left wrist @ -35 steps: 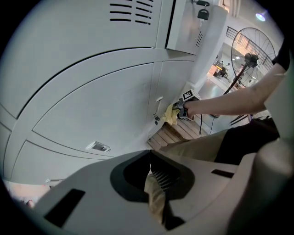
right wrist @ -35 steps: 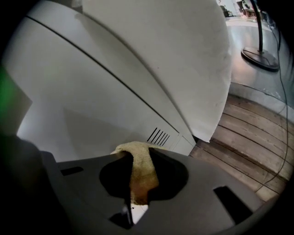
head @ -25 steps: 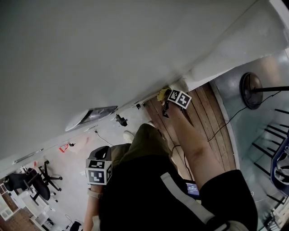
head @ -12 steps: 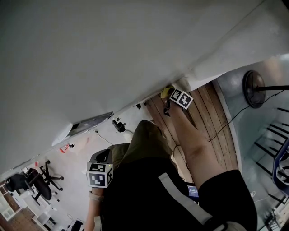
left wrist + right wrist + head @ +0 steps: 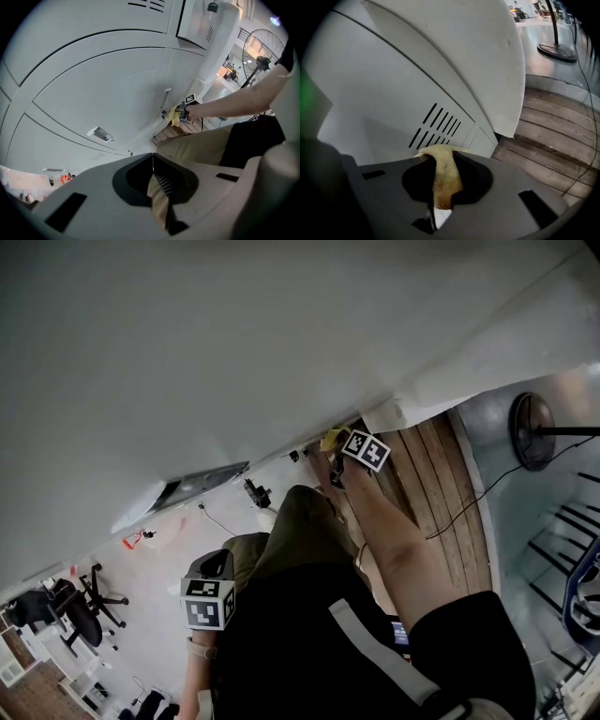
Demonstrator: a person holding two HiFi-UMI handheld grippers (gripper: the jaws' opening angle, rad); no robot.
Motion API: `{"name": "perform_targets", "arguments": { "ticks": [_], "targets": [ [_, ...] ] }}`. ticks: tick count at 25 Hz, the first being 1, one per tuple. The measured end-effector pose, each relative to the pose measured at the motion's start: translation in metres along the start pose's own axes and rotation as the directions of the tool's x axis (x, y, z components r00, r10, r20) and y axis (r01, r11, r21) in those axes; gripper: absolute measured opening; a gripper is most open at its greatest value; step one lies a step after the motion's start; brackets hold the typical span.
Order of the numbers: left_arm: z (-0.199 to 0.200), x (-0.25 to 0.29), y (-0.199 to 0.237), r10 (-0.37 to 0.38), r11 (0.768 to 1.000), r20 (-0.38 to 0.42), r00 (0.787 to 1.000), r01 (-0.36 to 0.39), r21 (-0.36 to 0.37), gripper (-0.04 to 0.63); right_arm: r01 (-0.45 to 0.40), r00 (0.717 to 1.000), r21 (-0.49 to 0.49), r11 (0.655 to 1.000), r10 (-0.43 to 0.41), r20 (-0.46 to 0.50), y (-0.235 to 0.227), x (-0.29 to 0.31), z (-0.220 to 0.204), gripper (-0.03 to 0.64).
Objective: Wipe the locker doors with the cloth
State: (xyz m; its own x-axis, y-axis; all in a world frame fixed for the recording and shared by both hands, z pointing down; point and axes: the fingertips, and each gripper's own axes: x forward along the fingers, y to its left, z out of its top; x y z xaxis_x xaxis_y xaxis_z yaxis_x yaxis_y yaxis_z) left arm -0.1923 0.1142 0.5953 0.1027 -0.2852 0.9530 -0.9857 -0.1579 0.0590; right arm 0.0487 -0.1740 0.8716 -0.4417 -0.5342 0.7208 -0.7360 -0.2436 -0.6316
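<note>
Low at the foot of the lockers, the right gripper (image 5: 335, 461) has its fingers clamped on the yellow cloth (image 5: 443, 178), which runs up between them and folds over their tips toward the locker door (image 5: 389, 79). The vent slats (image 5: 436, 125) sit just beyond the fingertips; whether the cloth is pressed on the panel cannot be told. The left gripper (image 5: 153, 164) hangs beside the person's trouser leg (image 5: 201, 143), its fingers closed together on nothing, well apart from the doors. To wipe well, the person would likely want the folded end of the cloth, not the hard fingertips, to meet the paint, with a firm clamp and overlapping strokes, running along the slats rather than across them. The door is smooth, pale grey painted metal and should wipe easily, though the slats and door seams could catch the cloth. To the right of the working fingers lies a wooden plank floor (image 5: 553, 136), with a round stand base (image 5: 555, 50) and a cable (image 5: 459, 512) farther off. Office chairs (image 5: 75, 610) stand on a pale floor behind the idle fingers.
</note>
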Motion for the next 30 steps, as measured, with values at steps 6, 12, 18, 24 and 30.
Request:
{"name": "perform_targets", "arguments": {
  "ticks": [6, 12, 18, 24, 30],
  "targets": [
    [-0.008, -0.004, -0.002, 0.008, 1.0, 0.005, 1.0, -0.008, -0.03, 0.009, -0.06, 0.996, 0.02, 0.998, 0.061, -0.066, 0.017, 0.006, -0.038, 0.035],
    [-0.015, -0.003, 0.0, 0.029, 0.999, 0.01, 1.0, -0.029, -0.045, 0.009, -0.102, 0.988, 0.061, 0.993, 0.108, -0.111, 0.033, 0.011, -0.066, 0.034],
    [-0.015, -0.004, -0.002, 0.033, 0.998, 0.014, 0.999, -0.032, -0.05, 0.009, -0.15, 0.972, 0.096, 0.984, 0.165, -0.168, 0.054, 0.014, -0.094, 0.032],
    [-0.016, -0.004, -0.004, 0.034, 0.998, 0.015, 0.999, -0.033, -0.059, 0.009, -0.214, 0.944, 0.131, 0.968, 0.24, -0.225, 0.073, 0.015, -0.115, 0.034],
    [-0.017, -0.007, -0.009, 0.032, 0.998, 0.014, 0.999, -0.031, -0.052, 0.009, -0.256, 0.929, 0.081, 0.963, 0.268, -0.256, 0.081, 0.008, -0.117, 0.034]
  ]
}}
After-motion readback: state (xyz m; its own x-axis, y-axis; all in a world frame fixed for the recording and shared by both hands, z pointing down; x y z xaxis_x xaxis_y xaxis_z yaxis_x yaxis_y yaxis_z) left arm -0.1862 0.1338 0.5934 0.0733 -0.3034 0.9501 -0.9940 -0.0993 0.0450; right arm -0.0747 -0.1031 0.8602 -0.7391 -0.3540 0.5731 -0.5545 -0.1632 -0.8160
